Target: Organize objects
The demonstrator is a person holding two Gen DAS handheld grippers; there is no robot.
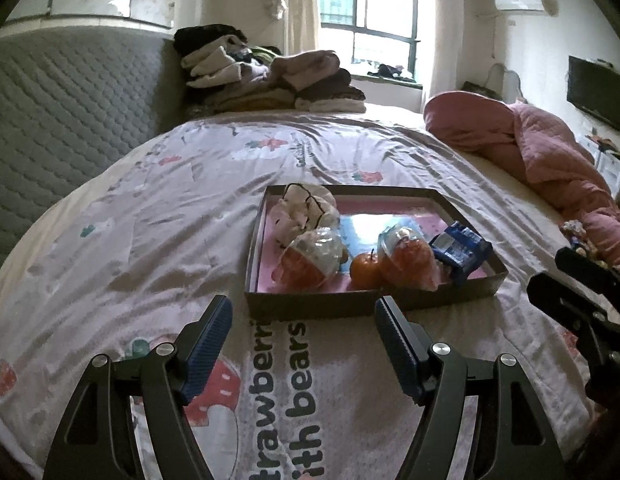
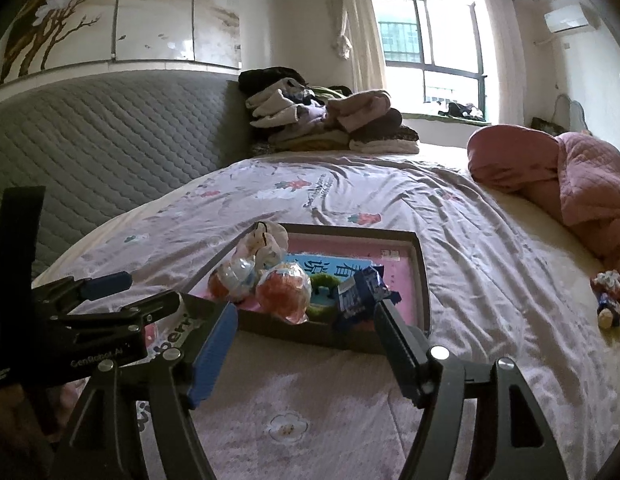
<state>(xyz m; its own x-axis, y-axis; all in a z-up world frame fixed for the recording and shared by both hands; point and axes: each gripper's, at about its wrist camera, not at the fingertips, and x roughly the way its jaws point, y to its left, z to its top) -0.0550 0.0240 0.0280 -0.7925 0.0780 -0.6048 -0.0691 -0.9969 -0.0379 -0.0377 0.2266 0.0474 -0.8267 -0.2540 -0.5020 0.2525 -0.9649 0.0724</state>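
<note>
A shallow brown cardboard tray (image 1: 450,296) with a pink floor lies on the bed. In it are a white cloth pouch (image 1: 305,208), two plastic-wrapped orange fruits (image 1: 310,260) (image 1: 410,260), a loose tangerine (image 1: 364,270) and a blue snack packet (image 1: 462,252). My left gripper (image 1: 303,316) is open just short of the tray's near wall, with nothing between its fingers. My right gripper (image 2: 305,316) is also open and empty at the tray's near right corner (image 2: 424,280), close to the blue packet (image 2: 362,292). Each gripper shows at the edge of the other's view.
A small figurine (image 2: 608,296) lies on the sheet to the right of the tray. A rolled pink quilt (image 1: 530,148) fills the bed's right side. Folded clothes (image 1: 269,76) are stacked at the far end beside the grey quilted headboard (image 1: 69,100).
</note>
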